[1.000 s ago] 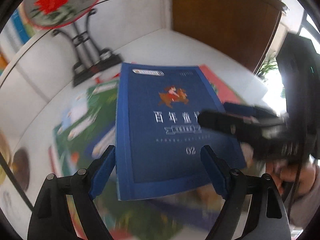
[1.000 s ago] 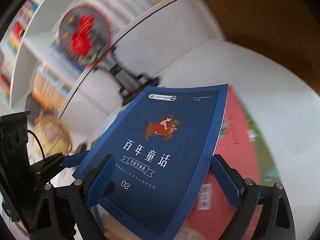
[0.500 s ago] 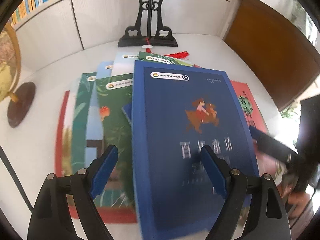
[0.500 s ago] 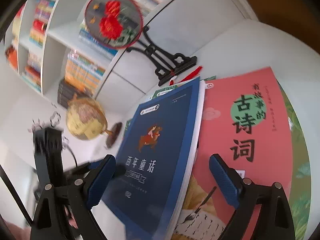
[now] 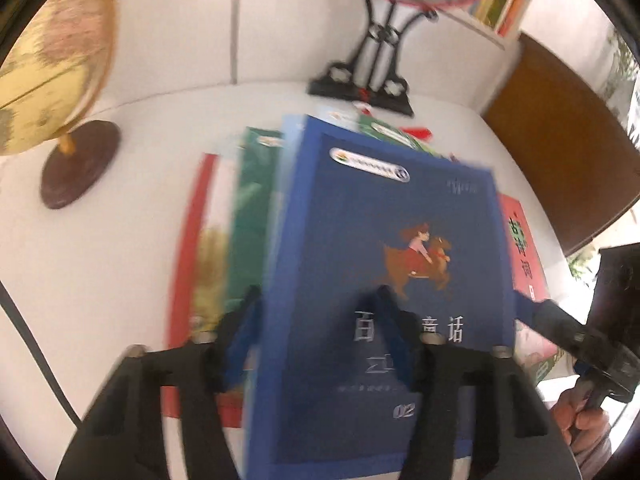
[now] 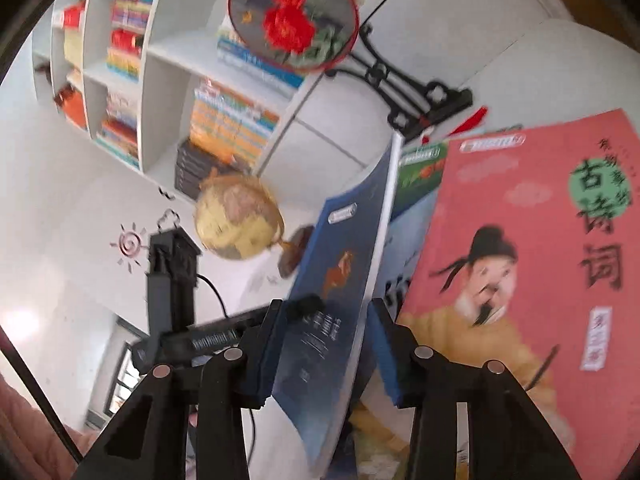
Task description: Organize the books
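1. Bookshelf (image 6: 168,92): compartments w/ book stacks; only right wrist view shows them clearly.
2. Blue book (image 5: 384,280) atop spread books on table (image 5: 120,280), between both tools.
3. Left tool (image 5: 320,328), right tool (image 6: 326,344): jaws closing; can't tell if gripping yet.
4. Left view alone shows red book (image 5: 188,248).

Blue book (image 5: 384,272) tilted, atop spread books (image 5: 248,220)

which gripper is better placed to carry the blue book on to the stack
Left, probably. The left gripper straddles the blue book's near edge, jaws closing; the right gripper only closes on its side edge.
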{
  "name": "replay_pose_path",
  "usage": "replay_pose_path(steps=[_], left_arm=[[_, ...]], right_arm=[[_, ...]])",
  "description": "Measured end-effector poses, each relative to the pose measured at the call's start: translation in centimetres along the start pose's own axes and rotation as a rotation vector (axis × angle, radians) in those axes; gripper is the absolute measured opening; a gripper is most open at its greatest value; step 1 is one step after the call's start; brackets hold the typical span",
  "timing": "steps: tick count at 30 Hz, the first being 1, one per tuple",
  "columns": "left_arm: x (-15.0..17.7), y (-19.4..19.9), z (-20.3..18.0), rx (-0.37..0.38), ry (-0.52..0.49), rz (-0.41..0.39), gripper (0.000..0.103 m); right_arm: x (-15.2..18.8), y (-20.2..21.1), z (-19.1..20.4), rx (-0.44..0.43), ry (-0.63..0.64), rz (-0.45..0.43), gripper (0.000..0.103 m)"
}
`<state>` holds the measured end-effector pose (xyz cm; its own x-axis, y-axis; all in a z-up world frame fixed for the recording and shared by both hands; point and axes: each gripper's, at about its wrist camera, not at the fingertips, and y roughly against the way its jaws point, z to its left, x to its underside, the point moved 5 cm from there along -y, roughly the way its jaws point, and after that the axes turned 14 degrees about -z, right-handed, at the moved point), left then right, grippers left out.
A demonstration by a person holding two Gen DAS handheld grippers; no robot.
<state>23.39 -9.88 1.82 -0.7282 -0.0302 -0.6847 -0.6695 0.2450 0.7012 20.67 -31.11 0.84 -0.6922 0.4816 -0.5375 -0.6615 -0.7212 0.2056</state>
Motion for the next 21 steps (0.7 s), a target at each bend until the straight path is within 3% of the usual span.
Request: replay_pose_path(steps=[2, 5, 7, 12, 15, 21], left_arm=[[0.0, 0.6, 1.2, 0.027, 0.039, -0.004, 0.032], [0.3, 1.0, 2.1, 0.012, 0.022, 0.011, 0.032], [0.5, 1.4, 2.6, -0.003, -0.008, 0.009, 0.032], [0.6, 3.5, 5.2, 0.038, 0.047, -0.017, 0.032], [0.7, 4.7, 7.0, 0.021, 0.037, -0.028, 0.032], [0.6, 7.8, 12.7, -0.009, 0.112, -0.062, 0.032]], right_arm=[[0.7, -0.7, -0.5, 0.072, -0.025, -0.005, 0.043], [0.9, -1.3, 0.0, 0.090, -0.034, -0.038, 0.043], [1.2, -1.9, 0.9, 0.083, -0.037, -0.045, 0.043], [2.1, -4.0, 5.2, 0.056, 0.064, -0.025, 0.043], [3.6, -6.1, 6.9, 0.051, 0.084, 0.013, 0.043], [6.8, -10.0, 9.9, 0.015, 0.086, 0.059, 0.043]])
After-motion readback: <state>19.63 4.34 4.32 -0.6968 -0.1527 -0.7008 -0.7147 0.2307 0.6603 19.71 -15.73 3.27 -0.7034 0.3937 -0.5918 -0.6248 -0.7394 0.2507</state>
